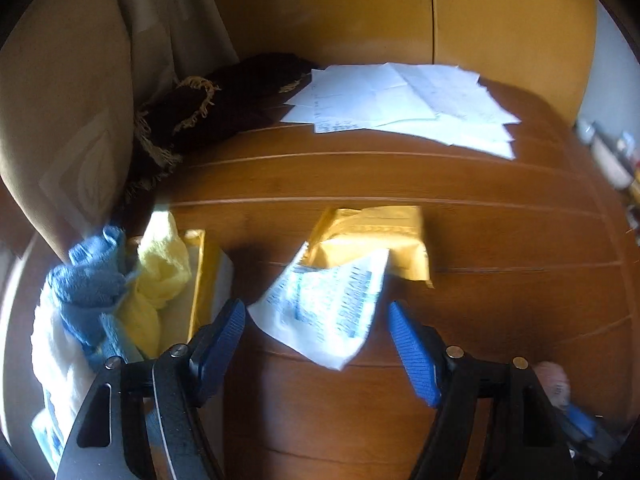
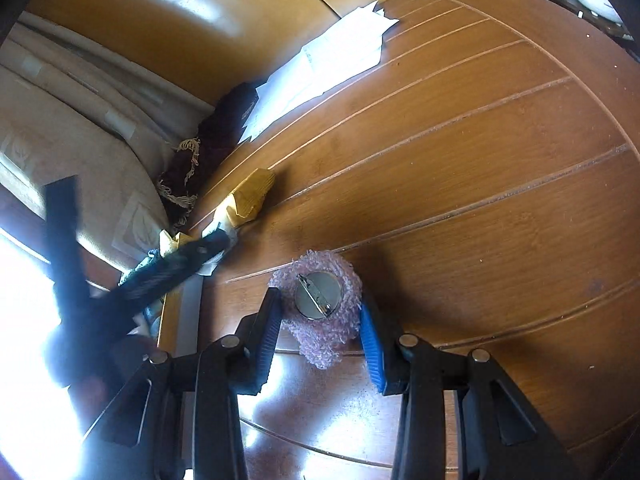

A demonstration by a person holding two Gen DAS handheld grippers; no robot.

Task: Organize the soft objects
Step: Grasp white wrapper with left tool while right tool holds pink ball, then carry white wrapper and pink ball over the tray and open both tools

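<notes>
Left wrist view: left gripper [image 1: 316, 340] low in the frame over a brown wooden table [image 1: 480, 208], blue pads spread apart, nothing pressed between them. Between and just beyond the fingertips, a white printed wipe packet [image 1: 324, 304], lower centre, its upper edge overlapping a yellow packet [image 1: 372, 240] at centre. At lower left, an open yellow-walled box [image 1: 202, 276] holding soft cloths: blue terry cloth [image 1: 90, 284], pale yellow cloth [image 1: 160, 272], white cloth [image 1: 60, 356] spilling toward the left edge. Upper left, a dark fringed fabric [image 1: 224, 100] against a beige curtain [image 1: 64, 112]. Upper centre to right, loose white papers [image 1: 400, 100] on the far part of the table. At the lower right edge, a blurred bit of pink fluff behind the right-hand finger. Right wrist view: right gripper [image 2: 320, 320] at lower centre, blue pads closed against both sides of a pink fuzzy brooch [image 2: 324, 340], round metal pin back [image 2: 318, 294] facing up, the piece low over the table surface; whether touching the wood, cannot tell. To the left, the other gripper seen as a dark blurred shape across the box, with strong glare filling the lower left corner. Papers at upper centre, fringed fabric at left of centre.
</notes>
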